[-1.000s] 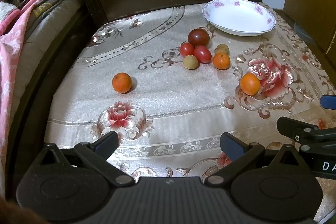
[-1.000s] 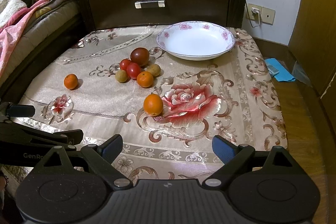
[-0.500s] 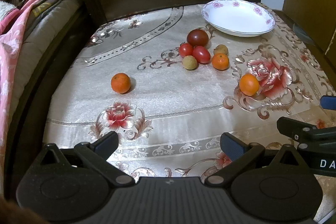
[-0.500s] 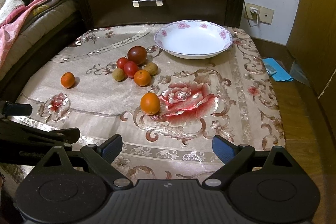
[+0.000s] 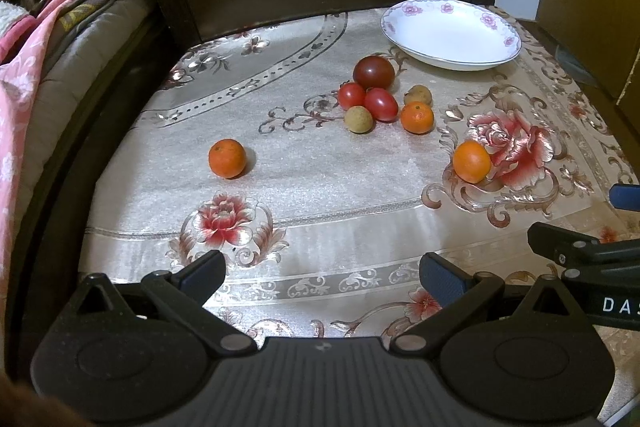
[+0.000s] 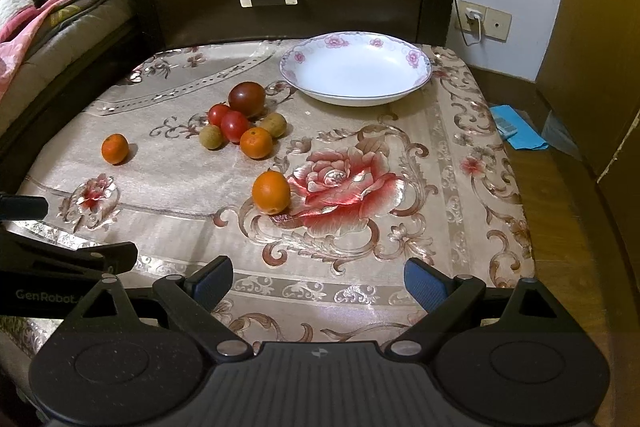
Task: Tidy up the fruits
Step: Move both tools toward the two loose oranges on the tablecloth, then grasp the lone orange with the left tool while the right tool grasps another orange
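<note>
Now | plate [image 6: 416, 83]: holds nothing | fruits [image 6: 244, 123]: on tablecloth | both jaws: wide apart, gripping nothing

loose fruits [image 5: 376, 99] beside empty bowl [image 5: 451, 34]

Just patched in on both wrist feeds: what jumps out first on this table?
A cluster of small fruits, led by a dark red-brown tomato, sits mid-cloth, with one orange mandarin nearer beside the big woven rose and another alone to the left. Behind them stands an empty white floral-rimmed bowl. The left gripper and right gripper are open at the near edge.
</note>
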`<state>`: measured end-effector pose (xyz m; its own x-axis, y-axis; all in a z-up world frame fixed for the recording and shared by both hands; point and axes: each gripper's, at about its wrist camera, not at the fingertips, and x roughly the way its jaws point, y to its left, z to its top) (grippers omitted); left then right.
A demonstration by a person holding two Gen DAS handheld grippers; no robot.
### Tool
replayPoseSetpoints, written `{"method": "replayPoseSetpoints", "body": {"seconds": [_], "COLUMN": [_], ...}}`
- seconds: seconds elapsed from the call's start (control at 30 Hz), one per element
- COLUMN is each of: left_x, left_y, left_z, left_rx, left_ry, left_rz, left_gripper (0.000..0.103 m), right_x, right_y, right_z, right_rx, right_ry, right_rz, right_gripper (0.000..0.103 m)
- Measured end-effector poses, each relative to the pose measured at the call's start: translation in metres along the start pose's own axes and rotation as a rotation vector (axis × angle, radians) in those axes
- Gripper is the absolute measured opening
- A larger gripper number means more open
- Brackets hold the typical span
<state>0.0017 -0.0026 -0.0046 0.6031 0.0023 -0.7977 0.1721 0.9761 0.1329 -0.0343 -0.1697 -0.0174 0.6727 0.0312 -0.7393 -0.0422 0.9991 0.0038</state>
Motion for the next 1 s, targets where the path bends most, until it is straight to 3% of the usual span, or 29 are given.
{"method": "replayPoseSetpoints", "body": {"seconds": [0.37,0.8,1.0], "left_x": [0.006,0.041,0.063], "left_y": [0.012,0.059,0.084], "left_z": [0.01,0.039,0.042], "left_rx": [-0.007,-0.079,-0.158], "left_ry": [0.031,-0.04,-0.025], "left_rz": [-0.017,0.062,0.059], "left_gripper": [0.103,0.103,0.103], "right_x": [0.008,0.066,0.079], "right_y": [0.0,0.017,0.018], "right_z": [0.012,0.051,0.051], "right_rx": [-0.019,-0.133,-0.122], "right_ry": [-0.002,0.045,0.077], "right_rz": [0.011,0.083,0.096], "right_gripper": [0.086,0.049,0.045]}}
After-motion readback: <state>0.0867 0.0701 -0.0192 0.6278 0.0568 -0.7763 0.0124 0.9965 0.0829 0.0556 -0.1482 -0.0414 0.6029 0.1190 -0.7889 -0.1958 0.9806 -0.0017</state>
